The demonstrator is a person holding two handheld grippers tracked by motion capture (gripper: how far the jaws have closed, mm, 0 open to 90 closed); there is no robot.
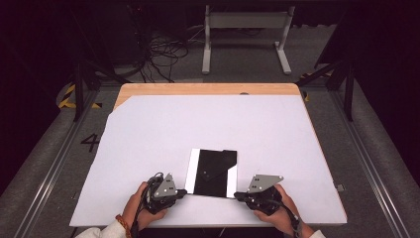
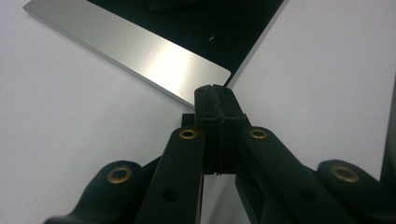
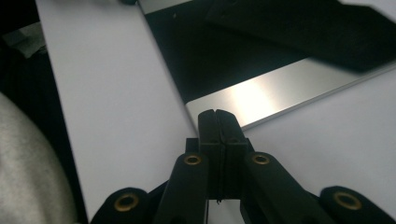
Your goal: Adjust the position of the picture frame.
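Black tray [image 1: 213, 172] between left gripper [image 1: 182, 192], right gripper [image 1: 238, 197].

Black tray [image 1: 214, 171] (silver side strips) on white table [image 1: 148, 134].

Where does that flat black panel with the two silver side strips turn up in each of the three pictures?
High view: the black panel lies low and centre on the white table, between the two grippers.
Left gripper view: it runs across the top, its silver strip slanting down to the shut jaws.
Right gripper view: upper middle, beyond the shut jaws.
Shared landmark: the silver strips.
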